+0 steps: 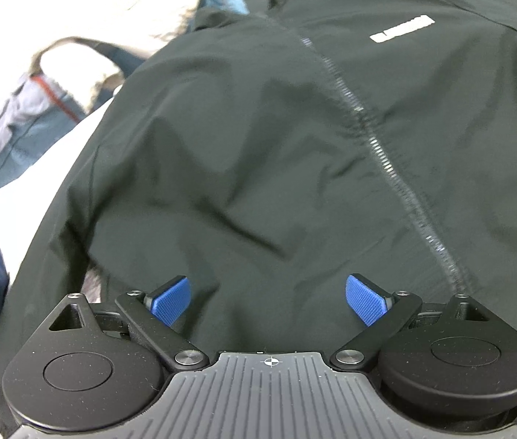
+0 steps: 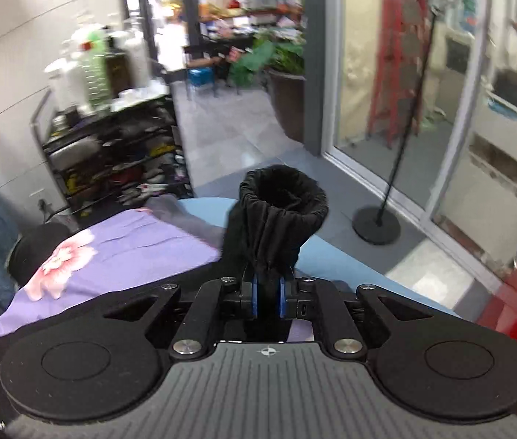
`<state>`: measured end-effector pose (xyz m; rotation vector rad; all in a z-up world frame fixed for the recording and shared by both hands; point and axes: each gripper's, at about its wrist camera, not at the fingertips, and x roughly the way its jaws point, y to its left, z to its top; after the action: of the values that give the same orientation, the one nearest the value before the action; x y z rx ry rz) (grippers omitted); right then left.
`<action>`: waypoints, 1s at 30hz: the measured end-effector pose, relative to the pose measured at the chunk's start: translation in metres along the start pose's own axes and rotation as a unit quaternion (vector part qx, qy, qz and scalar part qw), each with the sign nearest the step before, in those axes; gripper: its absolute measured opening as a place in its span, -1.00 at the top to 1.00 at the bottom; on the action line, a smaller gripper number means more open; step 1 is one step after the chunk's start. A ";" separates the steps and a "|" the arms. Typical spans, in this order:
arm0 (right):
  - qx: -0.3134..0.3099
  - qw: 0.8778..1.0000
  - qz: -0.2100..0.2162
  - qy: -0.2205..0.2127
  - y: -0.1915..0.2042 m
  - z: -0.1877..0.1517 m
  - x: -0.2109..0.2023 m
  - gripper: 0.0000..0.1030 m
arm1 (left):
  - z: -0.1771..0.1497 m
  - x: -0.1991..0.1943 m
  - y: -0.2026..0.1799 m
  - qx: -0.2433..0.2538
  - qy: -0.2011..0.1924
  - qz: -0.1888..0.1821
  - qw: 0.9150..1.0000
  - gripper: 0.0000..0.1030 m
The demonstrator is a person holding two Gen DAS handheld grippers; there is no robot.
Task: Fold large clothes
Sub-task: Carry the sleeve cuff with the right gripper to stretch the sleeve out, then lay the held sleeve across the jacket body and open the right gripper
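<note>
A black zip-up jacket [image 1: 258,139] lies spread out front side up, with its zipper [image 1: 379,139] running down the middle and a white logo patch [image 1: 401,29] on the chest. My left gripper [image 1: 268,298] is open just above the jacket's lower front, its blue pads [image 1: 170,300] wide apart and empty. My right gripper [image 2: 268,298] is shut on the jacket's black sleeve cuff [image 2: 282,208], which stands up above the jaws with its elastic opening showing, lifted over the bed.
A pile of other clothes [image 1: 57,84] in cream, grey and teal lies left of the jacket. In the right wrist view, a purple floral sheet [image 2: 112,252] covers the bed, a cluttered black shelf [image 2: 112,146] stands behind, and a floor stand [image 2: 377,225] is by the glass door.
</note>
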<state>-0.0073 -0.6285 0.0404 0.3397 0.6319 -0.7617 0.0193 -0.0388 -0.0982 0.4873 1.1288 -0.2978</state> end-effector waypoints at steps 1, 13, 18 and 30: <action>-0.015 1.000 0.017 -0.008 0.013 0.000 -0.010 0.75 | -0.002 0.001 0.003 -0.005 0.003 0.002 1.000 -1.00; -0.158 0.931 0.326 -0.037 0.270 -0.072 -0.146 0.74 | -0.031 -0.014 0.053 -0.090 -0.002 0.023 0.996 -1.00; -0.226 0.894 0.385 0.019 0.377 -0.165 -0.160 0.74 | -0.056 -0.025 0.072 -0.127 -0.002 0.041 0.991 -1.00; -0.299 0.861 0.383 0.148 0.477 -0.313 -0.148 -0.02 | -0.102 -0.029 0.103 -0.197 0.021 0.060 0.978 -1.00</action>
<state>0.1318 -0.0670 -0.0755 0.1045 0.9018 0.2760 -0.0254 0.1015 -0.0839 0.2079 1.1592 0.0440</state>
